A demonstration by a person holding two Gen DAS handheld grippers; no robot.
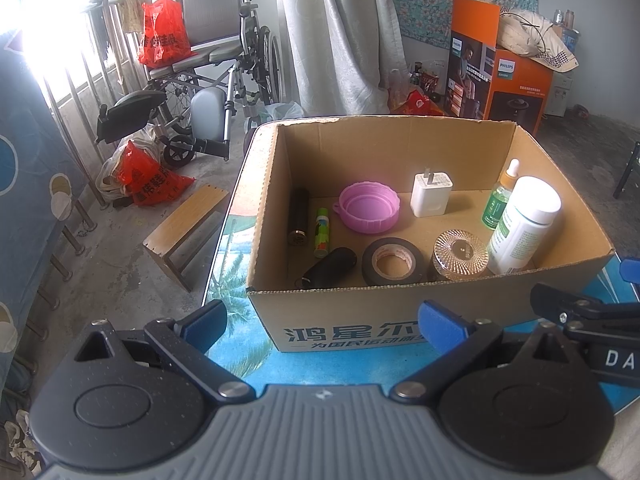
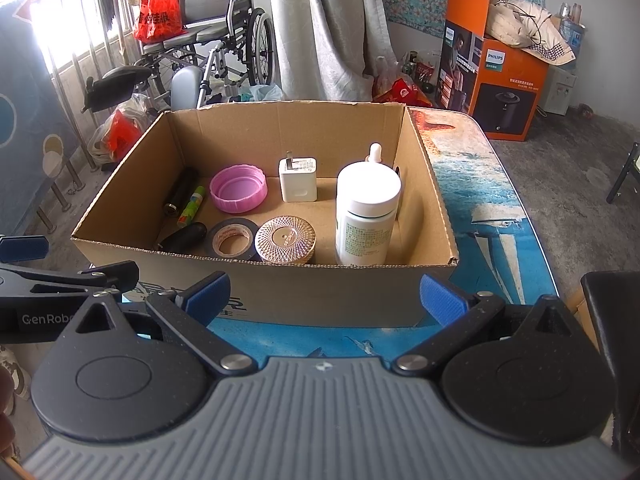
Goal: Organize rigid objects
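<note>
Both grippers, left gripper (image 1: 322, 322) and right gripper (image 2: 326, 294), hang wide and empty before the brown cardboard box (image 2: 264, 284) on the counter (image 2: 480, 184). Everything's inside already; I'd approach the tall white plastic bottle (image 2: 366, 216) from above, slowly.

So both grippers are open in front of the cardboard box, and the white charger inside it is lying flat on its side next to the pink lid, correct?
Not quite. The white charger stands upright with its prongs pointing up, as the right wrist view shows. The rest holds: the left gripper and right gripper are open in front of the cardboard box, and the charger is next to the pink lid.
</note>
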